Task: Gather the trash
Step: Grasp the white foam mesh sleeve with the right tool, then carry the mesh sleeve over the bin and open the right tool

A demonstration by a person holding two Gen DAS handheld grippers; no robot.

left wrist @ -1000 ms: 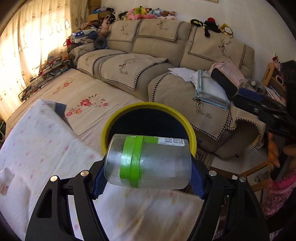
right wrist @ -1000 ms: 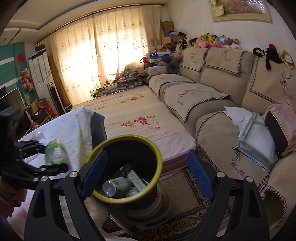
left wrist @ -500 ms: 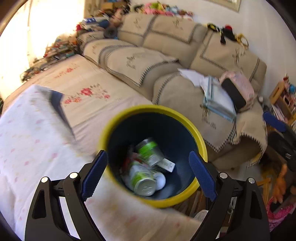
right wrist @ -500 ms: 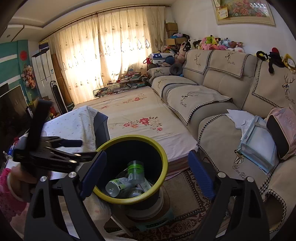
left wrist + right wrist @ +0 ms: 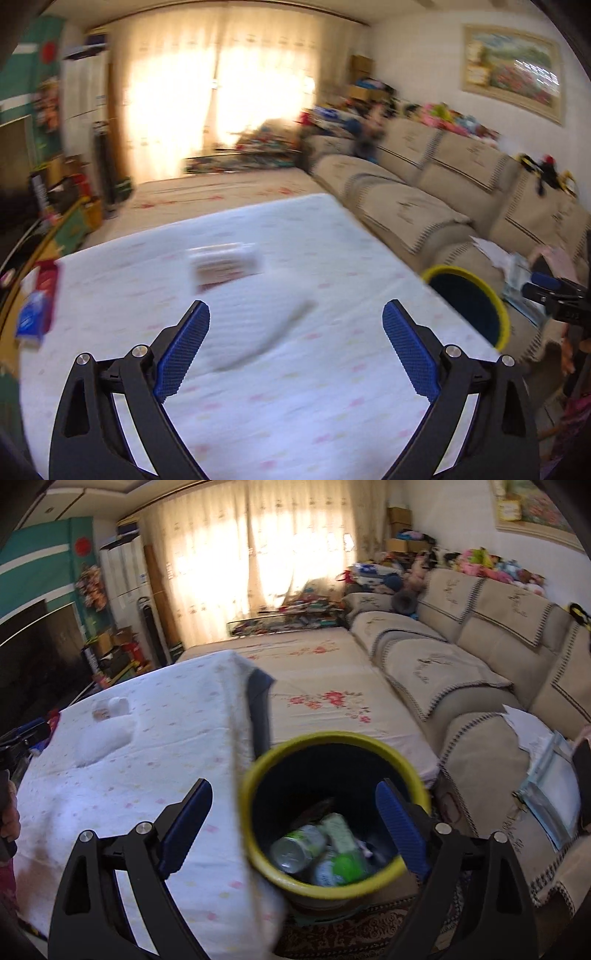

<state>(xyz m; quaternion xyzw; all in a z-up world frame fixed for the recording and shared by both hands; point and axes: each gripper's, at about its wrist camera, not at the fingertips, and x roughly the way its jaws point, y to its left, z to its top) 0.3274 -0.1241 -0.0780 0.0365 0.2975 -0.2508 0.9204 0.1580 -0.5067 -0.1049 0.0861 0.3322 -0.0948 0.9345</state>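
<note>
Your left hand-held gripper (image 5: 295, 354) hangs over the table (image 5: 332, 406) with its jaws spread wide and nothing between the blue pads; your right hand-held gripper (image 5: 293, 827) is just as wide open and empty, poised above the yellow-rimmed bin (image 5: 258, 775). The bin already holds a can (image 5: 299, 849) and a green-capped jar (image 5: 341, 867) among other scraps, so the step in hand looks like fetching the next piece of trash.

The likeliest target is the small clear packet (image 5: 225, 264) lying on the cloth ahead of your left gripper, a little to its left; the view is blurred, so confirm what it is once you steady the gripper. Come in low and level, straddle its short sides, and close only when both pads flank it, since a flat wrapper can slide on the cloth. The pale lump (image 5: 273, 339) between you and it may be a fold or a tissue; I cannot tell.

For room, the table's right edge runs close to the bin, which stands just off that side below table height, with the sofa (image 5: 480, 672) beyond. Carry across that edge, not over the red and blue boxes (image 5: 37, 306) at the left. Your right gripper sits on that same path, so shift it aside first
</note>
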